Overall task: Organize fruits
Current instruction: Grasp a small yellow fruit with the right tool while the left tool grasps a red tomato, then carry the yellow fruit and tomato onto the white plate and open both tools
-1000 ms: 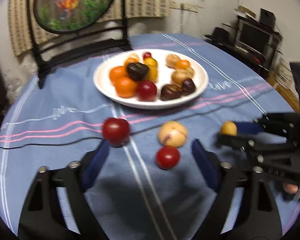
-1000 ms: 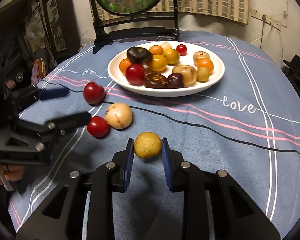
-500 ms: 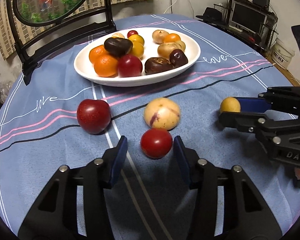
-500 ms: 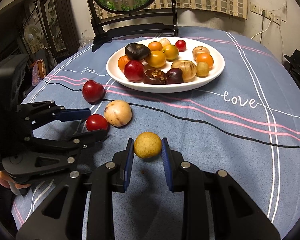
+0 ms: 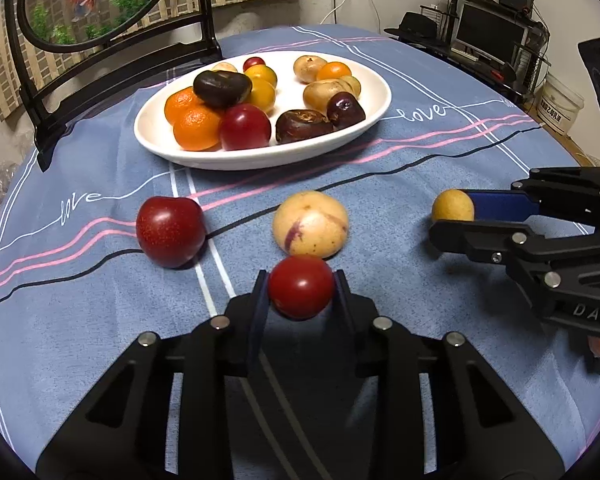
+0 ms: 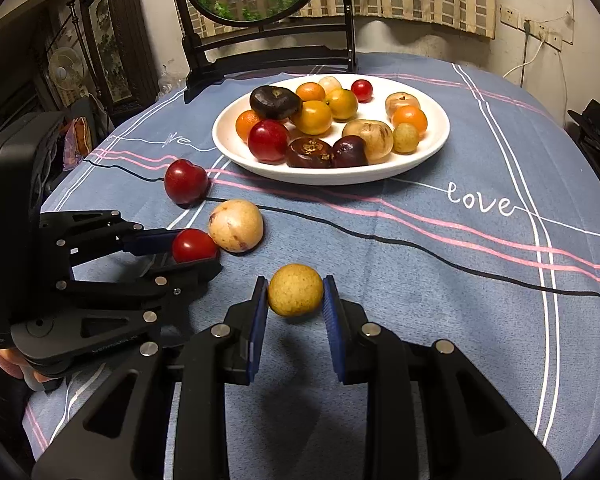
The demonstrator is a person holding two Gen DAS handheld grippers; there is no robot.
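Note:
My left gripper (image 5: 300, 280) is closing on a small red tomato (image 5: 300, 290), its pads pressing both sides; the tomato rests on the blue tablecloth. My right gripper (image 6: 295, 294) is shut on a round yellow fruit (image 6: 295, 289), low over the cloth. From the right wrist view the left gripper (image 6: 198, 246) and its tomato (image 6: 192, 245) show at the left. A pale fruit with a purple streak (image 5: 310, 224) lies just beyond the tomato, and a dark red plum (image 5: 170, 232) lies further left. The white oval plate (image 5: 260, 158) behind them holds several fruits.
A black stand with a round goldfish panel (image 5: 100, 52) rises behind the plate. The round table's edge (image 5: 560, 148) curves off to the right, with a monitor (image 5: 488, 36) and shelves beyond. A person's hand (image 6: 8, 364) grips the left tool.
The left gripper dropped forward around the small red tomato and its jaws came together on it. The right gripper kept still, holding the yellow fruit.

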